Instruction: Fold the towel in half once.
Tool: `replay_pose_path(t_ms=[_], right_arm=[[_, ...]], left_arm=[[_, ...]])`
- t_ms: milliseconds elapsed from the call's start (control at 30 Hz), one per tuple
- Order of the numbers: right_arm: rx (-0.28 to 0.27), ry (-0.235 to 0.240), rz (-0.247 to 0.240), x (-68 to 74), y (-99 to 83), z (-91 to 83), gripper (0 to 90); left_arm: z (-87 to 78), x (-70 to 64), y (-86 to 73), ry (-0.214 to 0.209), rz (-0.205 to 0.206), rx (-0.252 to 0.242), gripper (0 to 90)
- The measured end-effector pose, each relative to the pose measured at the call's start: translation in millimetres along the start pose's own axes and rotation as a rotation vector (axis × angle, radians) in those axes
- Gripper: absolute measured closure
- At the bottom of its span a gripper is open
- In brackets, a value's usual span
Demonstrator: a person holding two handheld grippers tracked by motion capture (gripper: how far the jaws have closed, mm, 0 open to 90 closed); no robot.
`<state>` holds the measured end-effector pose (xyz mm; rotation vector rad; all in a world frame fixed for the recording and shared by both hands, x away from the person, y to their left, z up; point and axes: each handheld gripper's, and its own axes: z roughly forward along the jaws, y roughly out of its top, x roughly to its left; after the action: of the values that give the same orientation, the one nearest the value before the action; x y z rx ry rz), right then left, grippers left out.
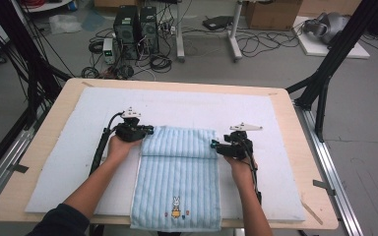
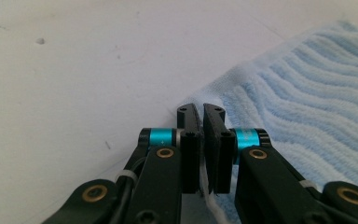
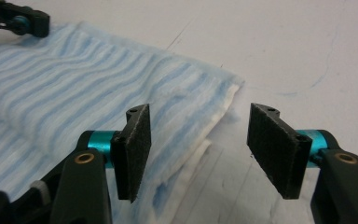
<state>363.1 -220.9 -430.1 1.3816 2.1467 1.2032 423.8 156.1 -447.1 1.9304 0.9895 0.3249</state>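
- While the pale blue striped terry towel (image 1: 177, 182) lies lengthwise down the middle of the white padded mat (image 1: 69, 147), its far end is folded back over itself, and its near end hangs a little over the front edge of the light wooden desk (image 1: 39, 196).
- Small rabbit motif (image 1: 176, 206) stitched near the towel's near end, facing up.
- Left gripper (image 1: 147, 131), high view: at the far left corner of the folded part, held in the person's left hand (image 1: 118, 147).
- Left gripper view: fingers (image 2: 189, 140) pressed together, a thin white edge of the towel (image 2: 307, 107) pinched between the pads and trailing out below them. Striped blue pile spreads to the right of the jaws; bare white mat (image 2: 74, 70) to the left.
- Right gripper (image 1: 213, 144), high view: at the right edge of the folded part, in the person's right hand (image 1: 238, 167), cable trailing back along the forearm.
- Right gripper view: fingers (image 3: 133, 149) standing well apart, gripping nothing. Folded corner of the towel (image 3: 121, 88) sits just ahead of the gap, layered white hem visible; left pad over the cloth, right pad over bare mat (image 3: 307, 56).
- Left gripper (image 3: 18, 21) also seen far off at the top left of the right gripper view, at the towel's opposite corner.
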Motion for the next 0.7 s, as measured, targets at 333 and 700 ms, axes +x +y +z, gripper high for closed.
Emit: replay_pose_path(t_ms=[333, 700], right_arm=[[0.161, -0.086, -0.058, 2.6, 32.5, 56.7, 51.2], [0.102, -0.089, -0.161, 9.5, 42.7, 51.6, 83.9]], left_arm=[[-8.2, 5.7, 2.5, -0.025, -0.061, -0.049, 85.1], [-25.2, 2.2, 11.2, -0.051, -0.053, -0.143, 87.0]])
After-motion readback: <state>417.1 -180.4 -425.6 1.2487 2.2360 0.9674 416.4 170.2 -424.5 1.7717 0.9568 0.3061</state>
